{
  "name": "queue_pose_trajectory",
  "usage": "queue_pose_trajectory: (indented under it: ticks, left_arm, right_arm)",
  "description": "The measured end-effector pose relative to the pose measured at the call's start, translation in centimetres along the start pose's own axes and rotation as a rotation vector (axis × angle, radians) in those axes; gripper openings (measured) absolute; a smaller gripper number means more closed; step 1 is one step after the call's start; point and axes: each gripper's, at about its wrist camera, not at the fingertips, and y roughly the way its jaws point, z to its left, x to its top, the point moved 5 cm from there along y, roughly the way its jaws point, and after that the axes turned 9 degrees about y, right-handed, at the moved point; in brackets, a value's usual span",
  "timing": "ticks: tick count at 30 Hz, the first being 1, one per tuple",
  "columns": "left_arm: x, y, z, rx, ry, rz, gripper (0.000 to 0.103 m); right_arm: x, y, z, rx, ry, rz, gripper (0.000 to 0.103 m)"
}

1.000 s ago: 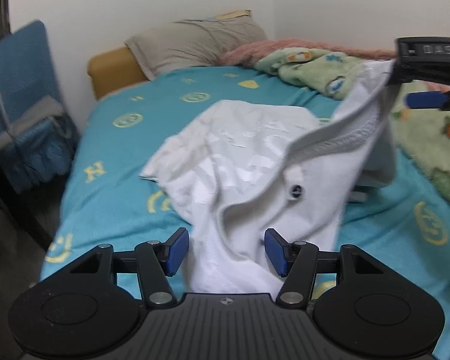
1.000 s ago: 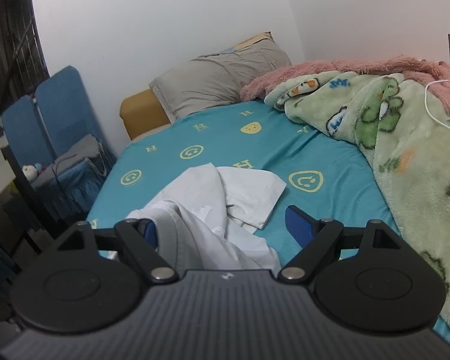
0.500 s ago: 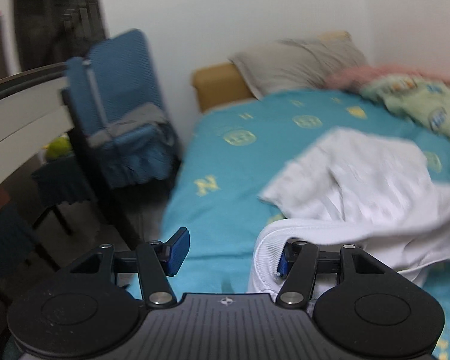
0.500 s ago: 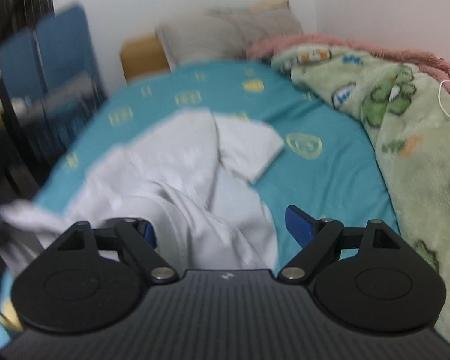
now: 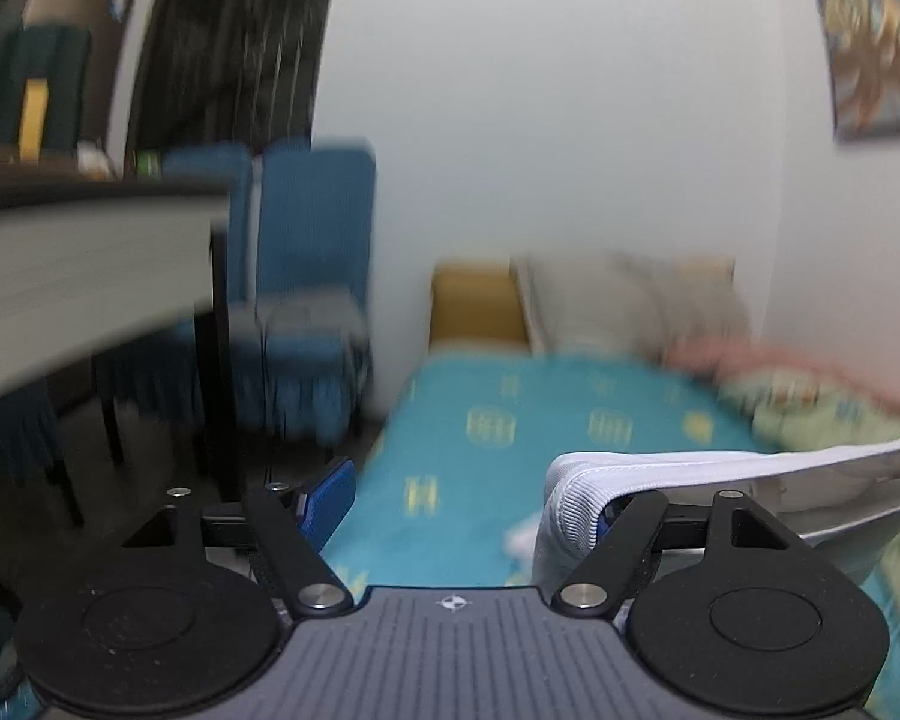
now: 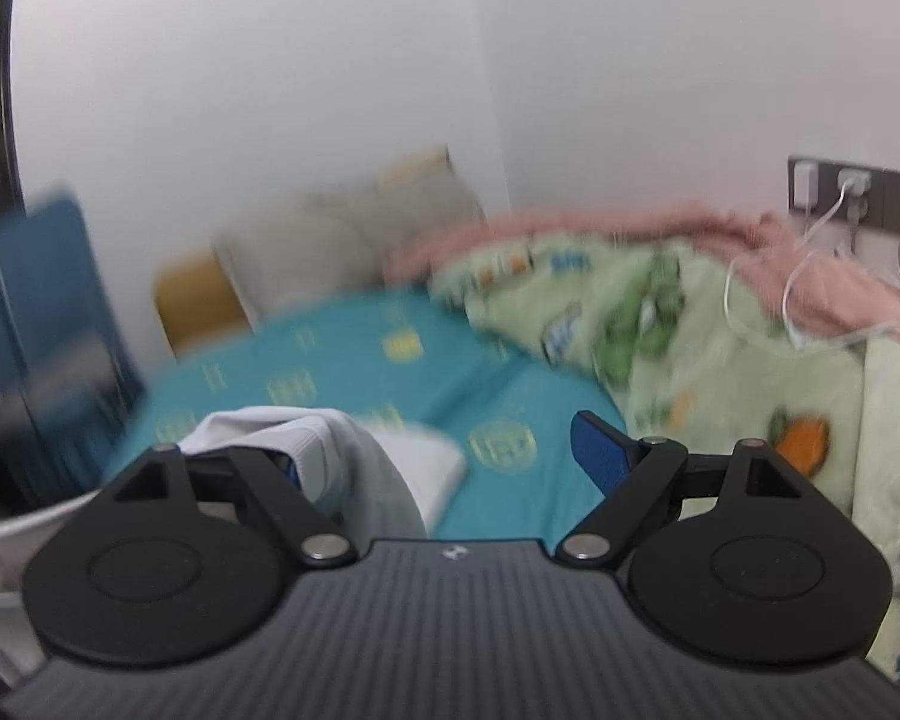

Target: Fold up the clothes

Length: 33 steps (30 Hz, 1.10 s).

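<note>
Your shirt (image 5: 720, 468) is stretched between the two tools, its long axis running left to right across the near end of the bed (image 5: 570, 420); the ribbed hem forms a taut white band leaving the left view toward the right. In the right view the shirt (image 6: 354, 456) bunches at the left and a lower fold lies on the teal sheet just beyond.

A second ago the shirt lay mostly heaped on the bed and the cameras looked down at it; now both views are tipped up toward the wall, the cloth is lifted and pulled straighter, and the background is smeared by motion. The desk (image 5: 90, 252) and blue chair (image 5: 312, 276) have come into the left view.

Your left hand-held gripper (image 5: 468, 498) stands wide open, yet the hem is hooked over its right finger, hiding the blue pad; the left finger is bare. Your right hand-held gripper (image 6: 438, 456) is likewise wide, with the cloth draped over its left finger and the right one free. Neither pair of jaws pinches the fabric; it hangs on one finger each.
</note>
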Motion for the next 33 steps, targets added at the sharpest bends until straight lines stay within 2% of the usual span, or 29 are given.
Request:
queue_pose_trajectory:
  ticks: [6, 13, 15, 20, 24, 26, 29, 33]
  left_arm:
    - [12.3, -4.2, 0.7, 0.007, -0.036, -0.201, 0.079]
    - [27.9, -11.2, 2.3, -0.014, -0.083, -0.371, 0.080]
    - [31.4, -13.8, 2.6, -0.018, -0.076, -0.422, 0.080]
    - [38.3, -19.2, 3.4, -0.046, -0.082, -0.503, 0.081]
    - [41.6, -21.7, 3.2, -0.045, -0.057, -0.539, 0.083]
    - [42.1, -21.5, 3.1, -0.058, -0.053, -0.530, 0.083]
    - [41.5, -19.5, 2.9, -0.077, -0.047, -0.491, 0.083]
    - [37.9, -12.6, 2.2, -0.104, -0.029, -0.375, 0.084]
  right_arm:
    - [11.5, -5.7, 4.5, 0.109, 0.007, -0.161, 0.085]
    - [24.7, -14.7, 8.9, 0.238, -0.023, -0.330, 0.085]
    - [27.7, -17.9, 9.7, 0.261, -0.036, -0.376, 0.085]
    - [32.1, -21.6, 10.3, 0.293, -0.044, -0.404, 0.086]
    - [35.6, -24.4, 10.7, 0.319, -0.049, -0.423, 0.086]
    - [36.0, -24.2, 10.4, 0.316, -0.051, -0.415, 0.086]
    - [33.7, -20.7, 10.1, 0.295, -0.061, -0.358, 0.086]
    - [30.4, -15.6, 9.7, 0.265, -0.076, -0.278, 0.086]
